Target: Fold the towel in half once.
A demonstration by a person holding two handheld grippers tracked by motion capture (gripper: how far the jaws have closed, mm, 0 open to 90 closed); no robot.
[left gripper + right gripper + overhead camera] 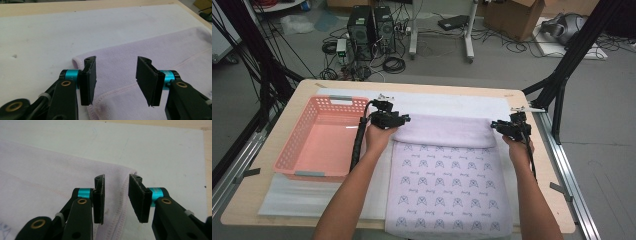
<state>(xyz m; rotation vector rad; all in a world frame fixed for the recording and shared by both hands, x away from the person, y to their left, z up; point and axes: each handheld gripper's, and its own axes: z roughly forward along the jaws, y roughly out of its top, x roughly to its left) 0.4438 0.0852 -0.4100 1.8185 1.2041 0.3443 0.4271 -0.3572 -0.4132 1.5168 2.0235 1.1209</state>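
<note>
A pale lilac towel point(447, 185) with a small printed pattern lies on the white mat, its far end folded back into a plain band point(444, 131). My left gripper point(404, 119) hovers at the band's left corner. In the left gripper view it point(116, 75) stands open over the towel point(155, 47), with the pads apart and touching nothing. My right gripper point(494, 124) is at the band's right corner. In the right gripper view it point(116, 195) is open too, with the towel's hemmed corner point(50, 175) lying flat beneath the gap.
A pink plastic basket point(339, 100) stands left of the towel, close beside my left hand. A white foam mat point(437, 102) covers the wooden table point(302, 95). Computer towers point(372, 30), cables and a cardboard box point(512, 17) sit on the floor beyond.
</note>
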